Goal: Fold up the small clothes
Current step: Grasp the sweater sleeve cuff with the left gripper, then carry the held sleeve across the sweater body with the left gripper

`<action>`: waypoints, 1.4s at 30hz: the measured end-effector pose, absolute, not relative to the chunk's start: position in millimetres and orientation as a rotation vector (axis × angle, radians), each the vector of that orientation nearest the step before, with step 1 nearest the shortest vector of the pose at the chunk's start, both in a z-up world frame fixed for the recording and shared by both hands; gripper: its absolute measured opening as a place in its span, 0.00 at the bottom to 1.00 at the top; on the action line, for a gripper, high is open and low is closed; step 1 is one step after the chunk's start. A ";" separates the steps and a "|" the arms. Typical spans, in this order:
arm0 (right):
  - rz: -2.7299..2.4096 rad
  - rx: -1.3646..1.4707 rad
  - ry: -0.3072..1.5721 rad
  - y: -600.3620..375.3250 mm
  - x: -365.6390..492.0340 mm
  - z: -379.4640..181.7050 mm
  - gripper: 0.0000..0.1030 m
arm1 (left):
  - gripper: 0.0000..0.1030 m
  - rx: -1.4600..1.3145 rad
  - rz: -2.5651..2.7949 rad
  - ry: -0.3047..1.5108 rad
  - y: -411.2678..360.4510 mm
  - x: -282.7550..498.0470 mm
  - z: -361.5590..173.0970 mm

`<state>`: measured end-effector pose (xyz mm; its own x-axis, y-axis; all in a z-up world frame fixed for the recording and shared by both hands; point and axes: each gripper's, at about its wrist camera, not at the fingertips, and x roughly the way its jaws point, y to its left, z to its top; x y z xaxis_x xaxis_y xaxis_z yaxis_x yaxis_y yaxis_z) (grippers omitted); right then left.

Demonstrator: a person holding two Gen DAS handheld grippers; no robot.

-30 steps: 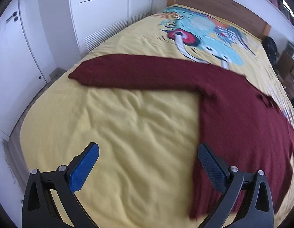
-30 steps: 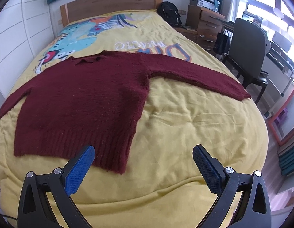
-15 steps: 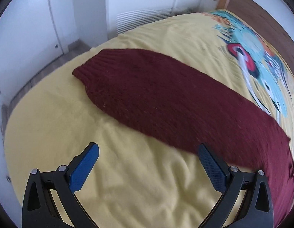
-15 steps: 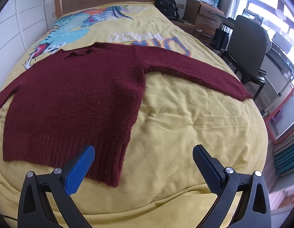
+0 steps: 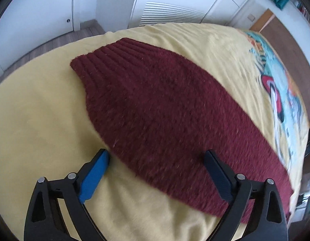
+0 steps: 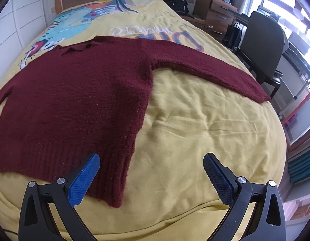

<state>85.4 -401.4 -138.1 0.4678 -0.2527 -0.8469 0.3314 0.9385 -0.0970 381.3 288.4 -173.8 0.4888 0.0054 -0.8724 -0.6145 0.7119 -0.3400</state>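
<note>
Left tool (image 5: 157,158) moved over sweater (image 6: 74,100) sleeve; bedspread (image 6: 195,120) lettering unreadable.

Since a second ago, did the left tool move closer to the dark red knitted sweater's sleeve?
Yes. The left tool came down along the sleeve toward its ribbed cuff, jaws just closing slightly around it.

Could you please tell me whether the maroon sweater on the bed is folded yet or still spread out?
Spread out, not folded. The maroon sweater lies flat on the yellow bedspread, both sleeves extended sideways, nothing doubled over.
</note>
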 end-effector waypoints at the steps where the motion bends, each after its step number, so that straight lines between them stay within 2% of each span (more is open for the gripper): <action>1: -0.361 0.089 1.026 -402.6 86.2 -139.6 1.00 | 0.86 -0.711 0.410 0.992 290.7 384.0 -173.4; 4: -0.363 0.103 1.034 -405.1 88.0 -143.3 1.00 | 0.76 -0.735 0.395 0.965 296.3 386.8 -170.2; 10: -0.353 0.099 1.035 -403.1 89.0 -144.7 1.00 | 0.47 -0.896 0.418 0.884 317.8 379.9 -171.0; 12: -0.354 0.102 1.032 -403.8 88.6 -144.3 1.00 | 0.30 -0.984 0.419 0.847 329.5 371.1 -172.2; 15: -0.358 0.117 1.031 -406.5 87.9 -144.4 1.00 | 0.15 -1.077 0.410 0.821 342.5 362.7 -170.6; 18: -0.359 0.128 1.028 -407.9 86.3 -143.6 1.00 | 0.12 -1.072 0.386 0.813 345.6 363.0 -159.1; 31: -0.351 0.153 0.993 -413.8 73.6 -136.4 1.00 | 0.10 -1.059 0.245 0.748 322.6 375.9 -106.0; 42: -0.366 0.209 0.944 -439.6 46.7 -131.4 1.00 | 0.10 -0.987 0.021 0.727 223.4 401.8 -30.2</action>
